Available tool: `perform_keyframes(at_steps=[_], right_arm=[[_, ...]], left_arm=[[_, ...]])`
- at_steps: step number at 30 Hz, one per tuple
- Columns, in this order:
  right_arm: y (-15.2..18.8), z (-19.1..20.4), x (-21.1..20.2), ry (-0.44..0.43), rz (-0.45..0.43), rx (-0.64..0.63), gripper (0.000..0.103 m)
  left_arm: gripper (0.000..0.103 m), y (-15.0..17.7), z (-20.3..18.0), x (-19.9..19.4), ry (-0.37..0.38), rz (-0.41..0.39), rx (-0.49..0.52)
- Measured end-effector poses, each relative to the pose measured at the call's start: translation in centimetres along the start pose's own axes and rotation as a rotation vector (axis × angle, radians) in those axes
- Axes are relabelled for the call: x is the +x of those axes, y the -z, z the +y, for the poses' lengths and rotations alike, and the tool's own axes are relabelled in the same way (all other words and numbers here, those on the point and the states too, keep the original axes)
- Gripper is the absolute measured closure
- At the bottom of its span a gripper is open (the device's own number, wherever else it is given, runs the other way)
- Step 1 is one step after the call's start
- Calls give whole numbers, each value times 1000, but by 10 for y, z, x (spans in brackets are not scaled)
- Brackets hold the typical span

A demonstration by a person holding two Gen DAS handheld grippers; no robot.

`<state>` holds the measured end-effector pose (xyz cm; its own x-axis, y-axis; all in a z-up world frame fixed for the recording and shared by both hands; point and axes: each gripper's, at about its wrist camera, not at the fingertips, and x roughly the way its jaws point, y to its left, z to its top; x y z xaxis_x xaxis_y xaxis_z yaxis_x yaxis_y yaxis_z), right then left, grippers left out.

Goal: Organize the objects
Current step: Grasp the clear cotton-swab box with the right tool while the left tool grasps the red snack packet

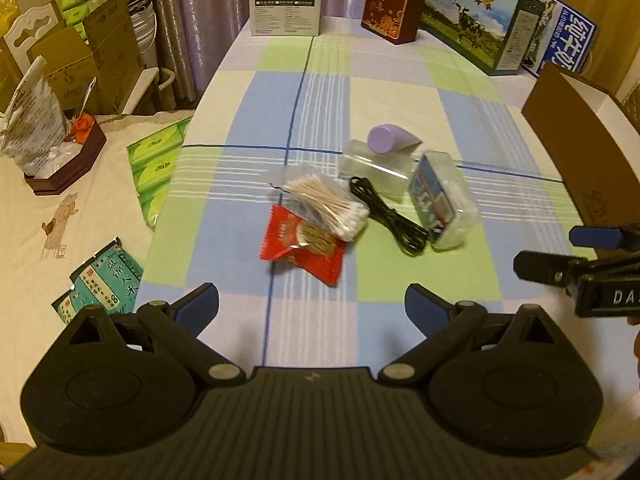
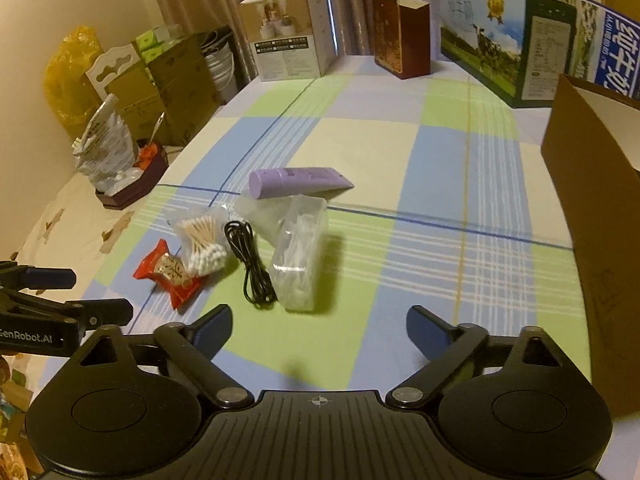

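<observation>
A: Status on the claws?

B: Left claw (image 1: 312, 308) spread wide at the bottom of its own view, nothing btwn the blue pads, only checked cloth (image 1: 392, 92) under it. Right claw (image 2: 319, 330) also released, empty, pads apart over a green square of cloth.

A: Can each see the other?

B: Yes. Right claw pokes in at the right edge of the left view, mid-height. Left one shows at the lower left edge of the right view.

A: Where's the stuff to sort?

B: All in one cluster, center of the left view, just above the pads. Red packet (image 1: 304, 246) nearest, lower left of the pile. Swab bag (image 1: 324, 202) lies partly on the packet's top edge. Black cable (image 1: 390, 216) just right of the swabs, coiled long. Clear box (image 1: 442, 200) w/ a blue card inside sits right of the cable, touching or nearly, can't tell. Behind them a clear case (image 1: 374, 166), and a purple tube (image 1: 390, 140) at the back.

A: Anything else on the table?

B: Brown box (image 1: 580, 152) at the right edge, well apart from the pile. Along the top: white carton (image 1: 286, 12), dark red box (image 1: 390, 6), milk carton (image 1: 476, 20). Green tissue pack (image 1: 156, 168) at the left edge of the cloth.
</observation>
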<state>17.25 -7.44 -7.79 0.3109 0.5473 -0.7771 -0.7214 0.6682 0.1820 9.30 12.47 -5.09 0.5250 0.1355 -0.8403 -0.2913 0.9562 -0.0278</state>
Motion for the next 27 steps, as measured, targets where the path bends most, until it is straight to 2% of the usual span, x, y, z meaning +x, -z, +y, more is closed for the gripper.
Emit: perform_keyframes(at_steps=[6, 16, 20, 24, 27], right_arm=[[-8, 9, 23, 4, 4, -25, 34], [-20, 14, 53, 13, 22, -40, 52], [-22, 11, 60, 5, 35, -38, 74], [-20, 8, 56, 19, 40, -52, 75], [-16, -4, 48, 43, 48, -13, 74]], left_arm=[[7, -8, 12, 21, 16, -1, 8], [9, -20, 25, 48, 33, 17, 30], [10, -24, 28, 56, 48, 18, 56], [12, -30, 31, 64, 67, 12, 73], [12, -34, 29, 67, 91, -8, 146]])
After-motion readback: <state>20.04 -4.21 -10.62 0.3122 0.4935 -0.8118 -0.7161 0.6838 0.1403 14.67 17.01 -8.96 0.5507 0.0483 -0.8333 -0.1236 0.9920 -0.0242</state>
